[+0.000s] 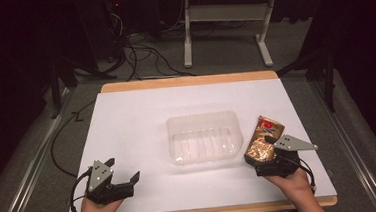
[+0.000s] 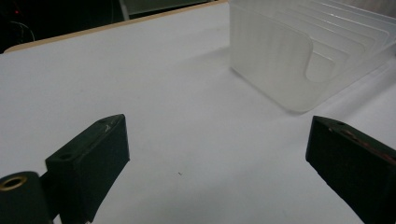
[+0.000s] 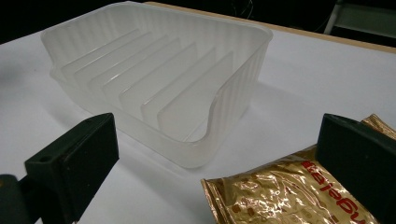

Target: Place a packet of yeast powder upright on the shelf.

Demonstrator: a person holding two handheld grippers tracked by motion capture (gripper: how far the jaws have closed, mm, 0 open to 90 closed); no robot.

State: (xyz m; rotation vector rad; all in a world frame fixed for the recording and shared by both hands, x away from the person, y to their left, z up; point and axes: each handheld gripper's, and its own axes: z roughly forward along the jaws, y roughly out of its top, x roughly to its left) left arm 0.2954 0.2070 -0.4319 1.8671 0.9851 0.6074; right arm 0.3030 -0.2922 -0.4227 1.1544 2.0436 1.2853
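One gold packet point(image 3: 289, 196) beside the ribbed tray point(image 3: 154, 79).

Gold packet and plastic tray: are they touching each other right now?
Apart. The right gripper view shows a strip of bare white table between the gold packet and the near corner of the plastic tray; the high view shows a gap too.

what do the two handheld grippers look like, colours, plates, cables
Both are black. The left gripper and the right gripper each carry a grey three-cornered plate with small holes on top. Their jaws are blocky and black. A black cable trails from each. The person's forearms are bare, with no sleeves.
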